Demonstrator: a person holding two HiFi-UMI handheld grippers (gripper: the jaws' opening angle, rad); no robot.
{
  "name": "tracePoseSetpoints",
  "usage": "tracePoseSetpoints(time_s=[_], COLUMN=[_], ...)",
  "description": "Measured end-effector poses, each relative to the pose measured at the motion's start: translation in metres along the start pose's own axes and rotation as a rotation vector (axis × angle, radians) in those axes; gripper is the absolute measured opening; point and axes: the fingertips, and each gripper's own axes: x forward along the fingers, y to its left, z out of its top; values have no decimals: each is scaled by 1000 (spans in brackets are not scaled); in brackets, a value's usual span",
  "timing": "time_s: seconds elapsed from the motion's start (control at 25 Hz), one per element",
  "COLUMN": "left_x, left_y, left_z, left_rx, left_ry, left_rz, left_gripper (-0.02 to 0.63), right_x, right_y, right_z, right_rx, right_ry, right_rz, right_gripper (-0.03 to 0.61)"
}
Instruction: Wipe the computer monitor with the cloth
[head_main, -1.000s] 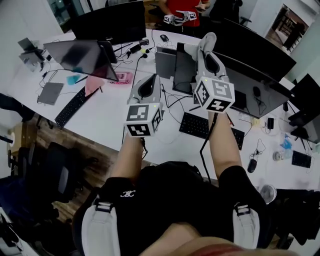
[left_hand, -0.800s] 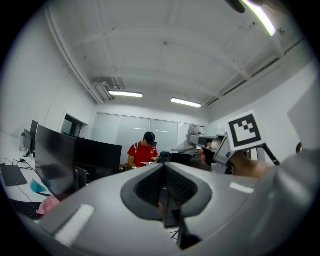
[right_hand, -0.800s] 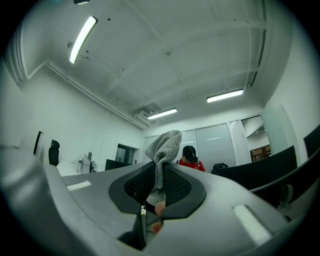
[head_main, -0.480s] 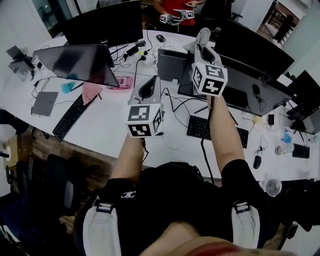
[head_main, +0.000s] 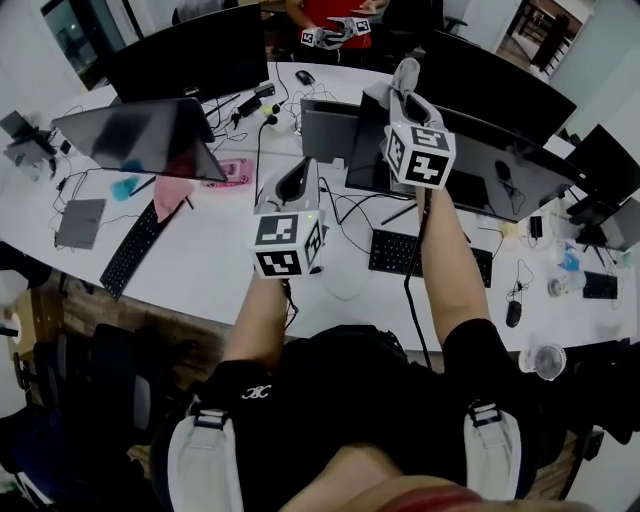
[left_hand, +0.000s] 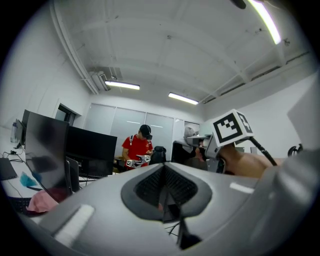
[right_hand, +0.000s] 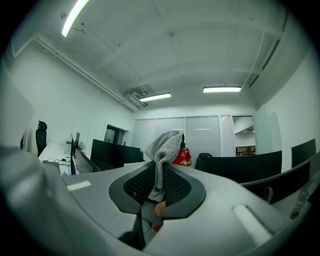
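Right hand-held gripper (right_hand: 161, 174) higher, cloth (right_hand: 164, 144) half-hidden between jaws

Both arms out fwd, R reaching farther. L tongs (head_main: 298, 165) closed, empty; R tongs (head_main: 410, 100) clamped on cloth (head_main: 404, 72).

White desk (head_main: 205, 240) w/ monitors (head_main: 145, 135), keyboards (head_main: 135, 250), cables (head_main: 338, 210).
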Motion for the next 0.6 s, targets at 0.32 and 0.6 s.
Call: tracePoseSetpoints(time_s=[0.32,0.6], left_x=[7,16], left_y=[-21,-58], left_z=[0,0], left_rx=[-5,-3], left_ry=[7,7], left_rz=[-6,-26], left_gripper=[49,49], right_x=[-10,-25], right_y=[-40,-80], right_z=[-3,-6], right_rx=[18,-2], right_ry=[58,72], right_rz=[-12,-39], right_gripper=[29,29])
